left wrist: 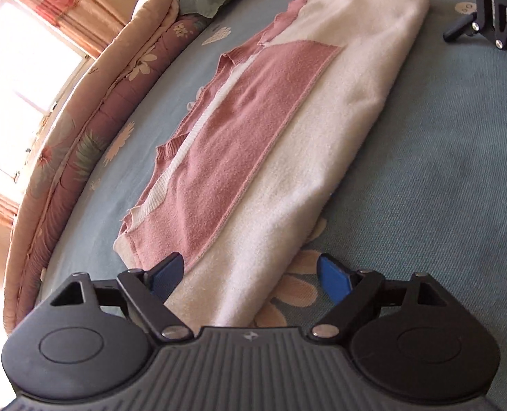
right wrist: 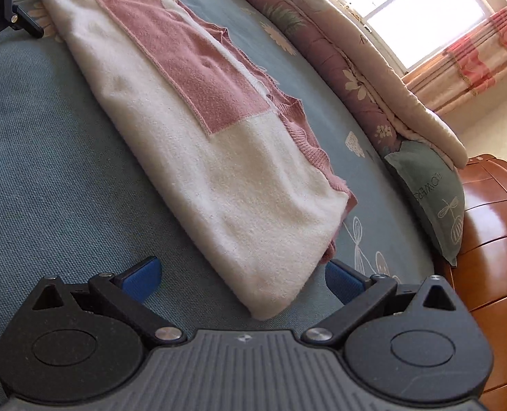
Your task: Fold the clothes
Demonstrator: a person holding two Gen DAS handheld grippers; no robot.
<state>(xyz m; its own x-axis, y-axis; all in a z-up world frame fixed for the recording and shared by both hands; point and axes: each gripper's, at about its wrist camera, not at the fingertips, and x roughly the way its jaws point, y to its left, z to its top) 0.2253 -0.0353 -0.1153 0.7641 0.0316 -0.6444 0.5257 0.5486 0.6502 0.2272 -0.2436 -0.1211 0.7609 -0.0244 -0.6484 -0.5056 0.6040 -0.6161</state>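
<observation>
Holding my left gripper and right gripper jaws wide apart, nothing clamped, one at each end of single folded cream-and-pink fleecy knit garment. Garment lies lengthwise on blue-grey floral bedsheet. Rolled floral quilt, one green pillow, sunlit window beyond.

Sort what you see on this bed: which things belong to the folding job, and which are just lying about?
Job: sweater, left gripper, right gripper.
Lying about: pillow, quilt, curtain, bedsheet.
</observation>
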